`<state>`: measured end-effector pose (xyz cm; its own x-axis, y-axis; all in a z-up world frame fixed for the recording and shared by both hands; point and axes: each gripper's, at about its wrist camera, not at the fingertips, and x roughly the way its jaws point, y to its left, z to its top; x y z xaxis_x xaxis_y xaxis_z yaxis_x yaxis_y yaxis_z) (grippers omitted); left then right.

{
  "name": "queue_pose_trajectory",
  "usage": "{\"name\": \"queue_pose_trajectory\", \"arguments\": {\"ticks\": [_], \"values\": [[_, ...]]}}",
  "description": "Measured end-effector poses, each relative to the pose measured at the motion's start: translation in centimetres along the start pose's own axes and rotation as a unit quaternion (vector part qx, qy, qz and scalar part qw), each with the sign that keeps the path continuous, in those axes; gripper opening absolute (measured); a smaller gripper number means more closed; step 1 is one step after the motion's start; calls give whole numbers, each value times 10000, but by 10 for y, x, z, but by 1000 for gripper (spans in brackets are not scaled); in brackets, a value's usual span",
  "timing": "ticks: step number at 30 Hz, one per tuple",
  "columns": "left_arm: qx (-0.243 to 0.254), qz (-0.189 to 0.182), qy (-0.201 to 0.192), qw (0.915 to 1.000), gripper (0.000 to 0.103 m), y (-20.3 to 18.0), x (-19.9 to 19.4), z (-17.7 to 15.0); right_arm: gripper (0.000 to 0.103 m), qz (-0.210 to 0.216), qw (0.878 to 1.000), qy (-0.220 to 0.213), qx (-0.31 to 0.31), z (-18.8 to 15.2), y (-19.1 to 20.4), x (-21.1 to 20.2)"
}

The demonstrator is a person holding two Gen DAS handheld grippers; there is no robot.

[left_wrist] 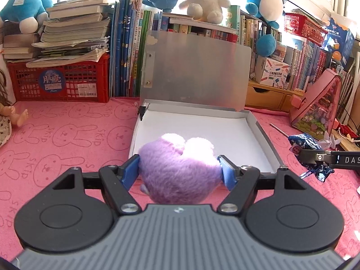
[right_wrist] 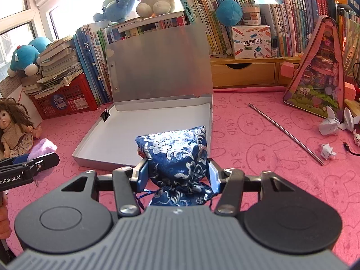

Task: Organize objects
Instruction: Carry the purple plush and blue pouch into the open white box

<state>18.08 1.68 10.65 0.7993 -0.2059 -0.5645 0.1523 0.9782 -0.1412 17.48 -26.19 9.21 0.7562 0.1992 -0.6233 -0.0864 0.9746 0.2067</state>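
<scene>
My left gripper (left_wrist: 180, 168) is shut on a fluffy purple plush toy (left_wrist: 177, 171), held at the near edge of an open grey box (left_wrist: 265, 135) with a white floor and an upright lid (left_wrist: 198, 67). My right gripper (right_wrist: 177, 173) is shut on a dark blue brocade pouch (right_wrist: 177, 153), held just in front of the same box (right_wrist: 90, 139), near its right front corner. The pouch (left_wrist: 306, 148) and right gripper also show at the right of the left wrist view. The plush (right_wrist: 42, 148) and left gripper show at the left of the right wrist view.
A pink bunny-print cloth (left_wrist: 56, 139) covers the table. A black binder clip (right_wrist: 105, 115) sits on the box's left wall. A metal rod (right_wrist: 285, 132), paper origami (right_wrist: 329, 124), a pink triangular case (right_wrist: 317, 72), a doll (right_wrist: 13, 130), a red crate (left_wrist: 60, 83) and rows of books (right_wrist: 225, 22) surround it.
</scene>
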Motion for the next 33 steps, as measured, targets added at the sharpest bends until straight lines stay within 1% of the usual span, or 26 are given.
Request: {"name": "queue_pose_trajectory", "arguments": {"ticks": [3,6,8,10,11,13,15,21,28,33], "values": [[-130,-5,155,9998,77,2,27,15,57,37,9998,174,75,16,-6,21],[-252,1,304,9992,77,4,56,26,58,21,9996,245,145,29,-11,42],[-221,55,325,9992,77,3,72,29,58,96,9992,322,193,36,-12,56],[-154,117,334,9993,77,2,87,31,58,202,9987,383,265,40,-12,68],[-120,143,411,9990,77,0,96,31,59,258,9985,425,249,42,-10,76],[-220,222,611,9976,77,0,113,32,59,267,9982,468,246,43,-8,88],[-313,250,710,9967,77,1,125,32,59,220,9980,547,244,42,-5,101],[-143,426,832,9955,77,-2,145,25,59,98,9969,746,232,34,1,126],[22,529,924,9943,77,-2,152,20,59,-21,9961,859,221,30,2,139],[44,575,1015,9932,78,0,157,16,59,-58,9955,929,171,24,1,145]]}}
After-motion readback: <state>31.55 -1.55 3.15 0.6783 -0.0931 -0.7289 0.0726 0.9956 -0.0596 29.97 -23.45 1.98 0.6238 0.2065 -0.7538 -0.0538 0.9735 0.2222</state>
